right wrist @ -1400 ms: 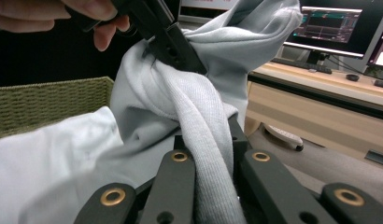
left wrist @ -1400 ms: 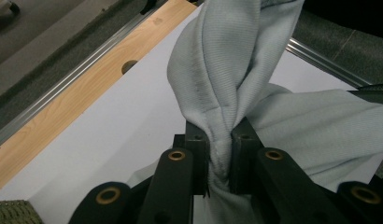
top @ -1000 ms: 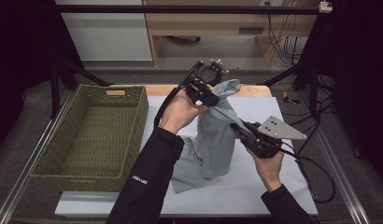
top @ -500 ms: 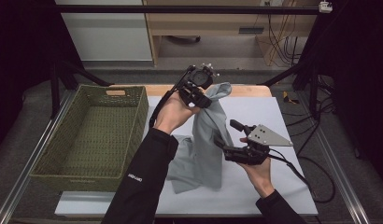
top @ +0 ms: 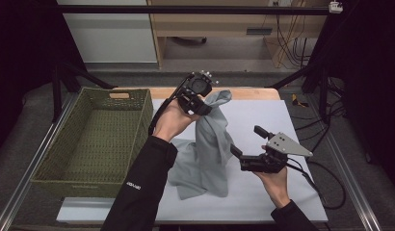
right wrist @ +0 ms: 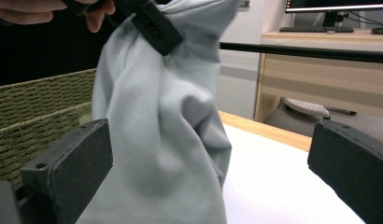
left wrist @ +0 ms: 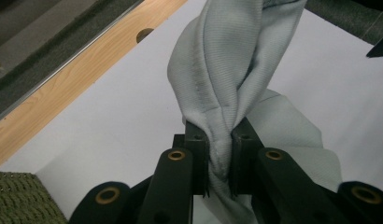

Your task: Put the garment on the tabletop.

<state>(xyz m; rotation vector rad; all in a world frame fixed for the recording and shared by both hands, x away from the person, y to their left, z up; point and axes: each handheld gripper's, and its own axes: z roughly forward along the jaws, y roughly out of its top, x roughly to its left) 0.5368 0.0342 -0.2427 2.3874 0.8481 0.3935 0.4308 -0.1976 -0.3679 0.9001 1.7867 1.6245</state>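
Nearest the person, the right gripper (top: 243,144) is held low over the white table (top: 282,120), its jaws wide apart after having just been opening; in the right gripper view its two black pads (right wrist: 68,161) stand clear on either side of the grey garment (right wrist: 161,135), with the cloth hanging in front of them and nothing pressed between them. In the high view its nearer jaw tip sits just beside the hanging fold, though whether it brushes the fabric is hard to tell from that angle. The grey garment (top: 207,149) hangs as a twisted column, its lower part pooled on the white table beside the person's left sleeve (top: 142,187). Farther off and higher, the left gripper (top: 201,100) is clamped on the garment's upper end; the left gripper view shows a bunched fold pinched tight between its jaws. To the left stands the green woven basket (top: 97,180), apart from the cloth.
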